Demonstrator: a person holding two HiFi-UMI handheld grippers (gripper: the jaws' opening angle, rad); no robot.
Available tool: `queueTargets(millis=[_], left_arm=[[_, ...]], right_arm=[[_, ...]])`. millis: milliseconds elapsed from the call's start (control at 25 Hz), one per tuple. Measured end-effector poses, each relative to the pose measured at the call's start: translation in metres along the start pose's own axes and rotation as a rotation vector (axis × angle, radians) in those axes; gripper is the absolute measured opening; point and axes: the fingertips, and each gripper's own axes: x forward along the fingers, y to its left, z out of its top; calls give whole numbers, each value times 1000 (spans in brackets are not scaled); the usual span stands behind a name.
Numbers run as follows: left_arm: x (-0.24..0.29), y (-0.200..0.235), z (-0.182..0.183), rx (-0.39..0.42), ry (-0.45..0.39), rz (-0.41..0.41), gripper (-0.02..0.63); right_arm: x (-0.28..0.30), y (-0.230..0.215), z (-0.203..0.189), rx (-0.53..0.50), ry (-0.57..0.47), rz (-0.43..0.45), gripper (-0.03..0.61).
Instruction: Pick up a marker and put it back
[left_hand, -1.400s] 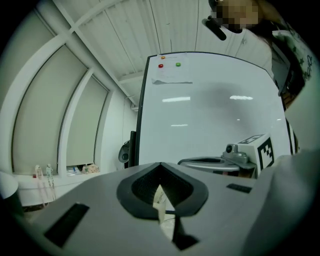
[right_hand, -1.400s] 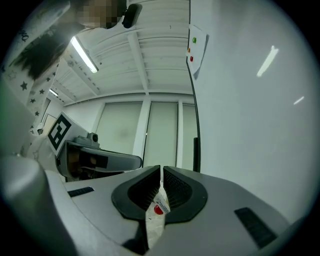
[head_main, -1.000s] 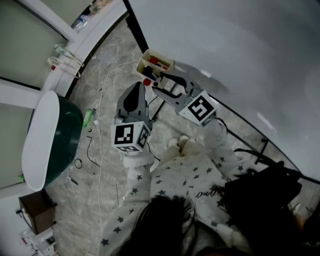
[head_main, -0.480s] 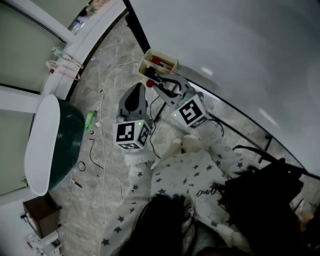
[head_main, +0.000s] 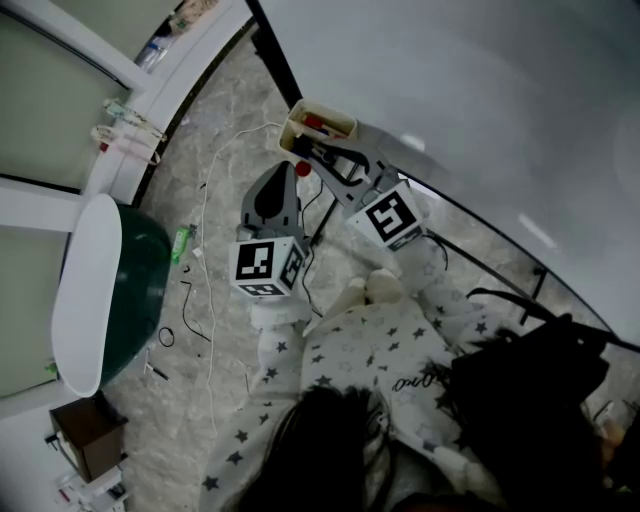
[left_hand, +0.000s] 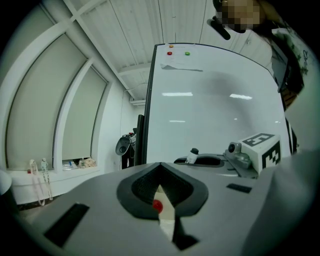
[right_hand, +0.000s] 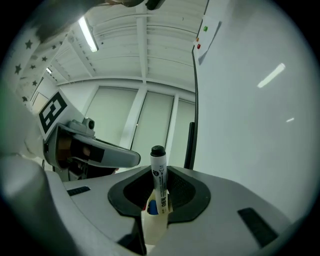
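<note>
Floor (head_main: 222, 335): grey marbled stone | whiteboard (head_main: 480, 110): large, glossy | windows (right_hand: 112, 117): tall, pale blinds | ceiling (right_hand: 150, 47): strip light (right_hand: 87, 34) lit

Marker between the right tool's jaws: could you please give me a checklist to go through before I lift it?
1. Marker stands between the jaws of the right tool: ok.
2. Marker is upright with its black cap on: ok.
3. Firm grip on the marker: cannot tell; the jaws are closing now.
4. Left tool holds nothing and stays out of the lifting path: ok.
5. Holder hangs steady at the whiteboard edge: cannot tell.
</note>
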Motion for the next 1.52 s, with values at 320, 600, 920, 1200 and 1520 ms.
queueTargets(millis=[320, 600, 920, 1200, 1520], left_arm=[[4, -13, 30, 4, -35, -55, 0], [8, -33, 60, 18, -65, -130, 0], [-7, -61, 85, 20, -95, -191, 0], [-3, -65, 86, 40, -89, -220, 0], [0, -62, 82, 62, -81, -209, 0]], right_arm=[[-5, -19, 41, 122, -33, 6, 77], [-18, -33, 75, 158, -63, 4, 77], [-48, -23, 112, 131, -133, 11, 77], [-52, -28, 117, 137, -143, 12, 77], [-46, -26, 110, 143, -133, 30, 77]])
